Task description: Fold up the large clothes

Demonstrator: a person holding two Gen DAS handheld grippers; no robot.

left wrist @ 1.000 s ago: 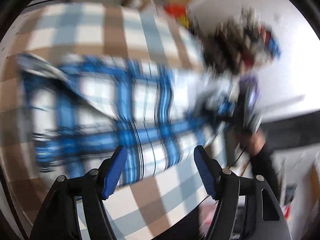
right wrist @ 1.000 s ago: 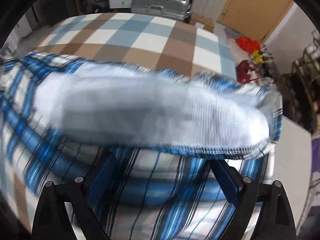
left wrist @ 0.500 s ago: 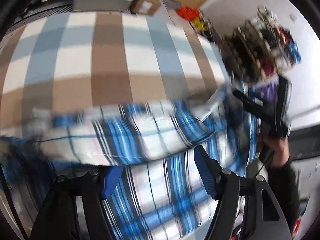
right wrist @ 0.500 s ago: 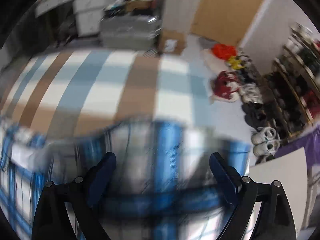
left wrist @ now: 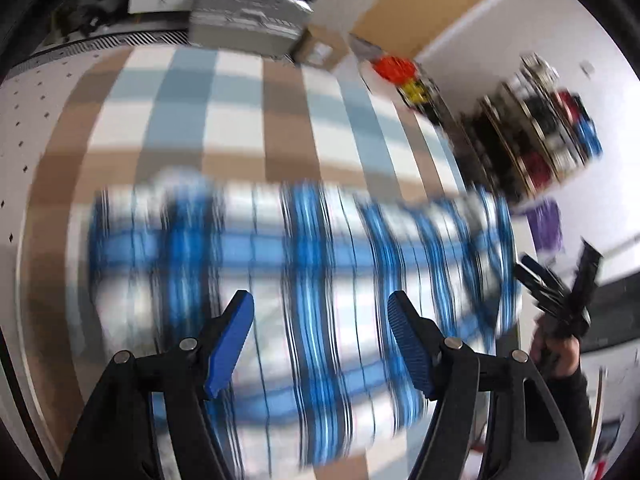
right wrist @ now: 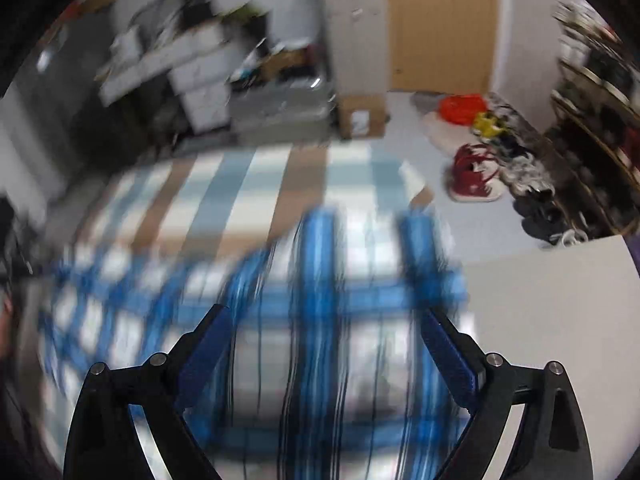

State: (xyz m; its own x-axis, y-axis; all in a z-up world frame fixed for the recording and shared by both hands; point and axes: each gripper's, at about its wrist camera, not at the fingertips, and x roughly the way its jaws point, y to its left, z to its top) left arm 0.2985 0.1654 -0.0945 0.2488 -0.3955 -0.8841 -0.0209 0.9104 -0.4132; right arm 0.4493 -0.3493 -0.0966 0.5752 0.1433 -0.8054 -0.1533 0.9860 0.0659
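A blue and white plaid garment (left wrist: 304, 264) lies spread on the checked tablecloth (left wrist: 240, 120), blurred by motion; it also shows in the right wrist view (right wrist: 320, 320). My left gripper (left wrist: 320, 320) is open and empty above the garment's near part. My right gripper (right wrist: 324, 336) is open and empty above the garment's right end. The right gripper also shows in the left wrist view (left wrist: 560, 292), held in a hand past the garment's right edge.
The table's tablecloth (right wrist: 240, 188) has brown, blue and white checks. Beyond it stand a silver suitcase (left wrist: 248, 28), a cardboard box (right wrist: 362, 116), white drawers (right wrist: 200, 88) and a shoe rack (left wrist: 536, 140). Shoes (right wrist: 476, 176) lie on the floor at right.
Both grippers have let go of the garment and pulled back and up. The folded-over layer now lies flat on the table.
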